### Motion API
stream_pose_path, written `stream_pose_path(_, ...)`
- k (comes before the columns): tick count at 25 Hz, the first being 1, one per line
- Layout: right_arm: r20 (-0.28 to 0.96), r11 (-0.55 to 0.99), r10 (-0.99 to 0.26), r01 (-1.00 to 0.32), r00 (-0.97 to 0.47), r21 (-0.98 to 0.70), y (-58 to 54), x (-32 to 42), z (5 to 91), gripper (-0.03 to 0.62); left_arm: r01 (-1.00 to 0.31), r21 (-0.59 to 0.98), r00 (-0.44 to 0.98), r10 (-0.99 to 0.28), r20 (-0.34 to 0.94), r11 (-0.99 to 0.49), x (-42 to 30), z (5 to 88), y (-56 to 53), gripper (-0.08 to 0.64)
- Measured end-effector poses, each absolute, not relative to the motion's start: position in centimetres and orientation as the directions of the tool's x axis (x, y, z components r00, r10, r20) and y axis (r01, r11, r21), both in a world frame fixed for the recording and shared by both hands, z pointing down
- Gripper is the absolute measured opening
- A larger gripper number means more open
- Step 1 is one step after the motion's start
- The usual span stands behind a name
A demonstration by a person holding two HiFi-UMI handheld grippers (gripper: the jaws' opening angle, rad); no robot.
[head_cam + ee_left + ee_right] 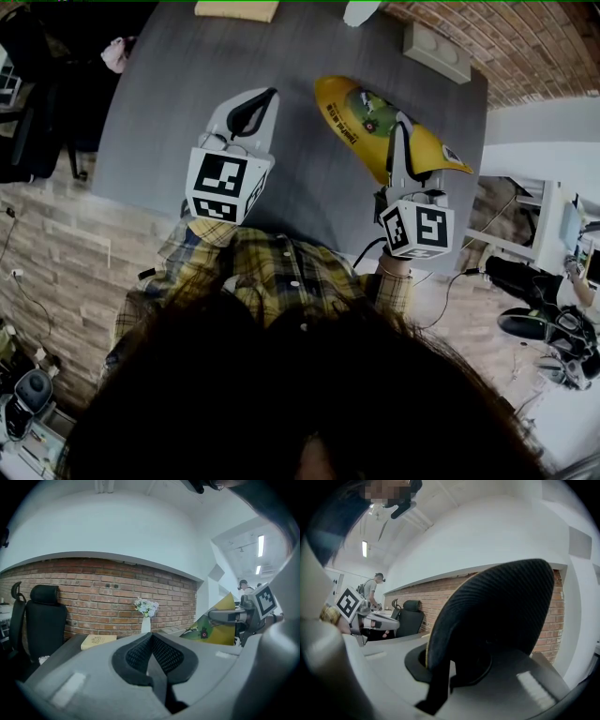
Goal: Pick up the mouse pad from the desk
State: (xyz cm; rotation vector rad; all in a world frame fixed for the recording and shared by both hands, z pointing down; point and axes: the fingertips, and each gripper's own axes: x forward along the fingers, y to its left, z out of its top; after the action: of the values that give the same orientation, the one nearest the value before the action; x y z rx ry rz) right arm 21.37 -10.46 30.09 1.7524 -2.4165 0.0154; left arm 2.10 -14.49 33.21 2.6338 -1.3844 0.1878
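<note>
Mouse pad (361,117): clamped at its near edge between the clenched jaws of the right gripper (400,141) and tilted up over the desk (169,112). Whether its far end is clear of the top cannot be told. Left gripper (261,101): jaws pressed together on nothing, idle alongside. Assessment: lift stage, pick-up nearly complete. The next move calls for a steady raise with the grip kept firm, as the pad looks flexible.

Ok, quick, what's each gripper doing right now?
Left gripper: shut, nothing between its jaws.
Right gripper: shut on the yellow mouse pad.
</note>
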Motion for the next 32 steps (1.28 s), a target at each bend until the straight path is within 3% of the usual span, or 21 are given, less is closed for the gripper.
stream_pose_path(32, 0.135, 0.299, -0.947, -0.953, -0.29, 0.049, -10.94, 21.49, 30.56, 0.012, -0.826, 0.055, 0.561, -0.809, 0.174, -0.561, 2.59, 32.87, -14.75, -0.003)
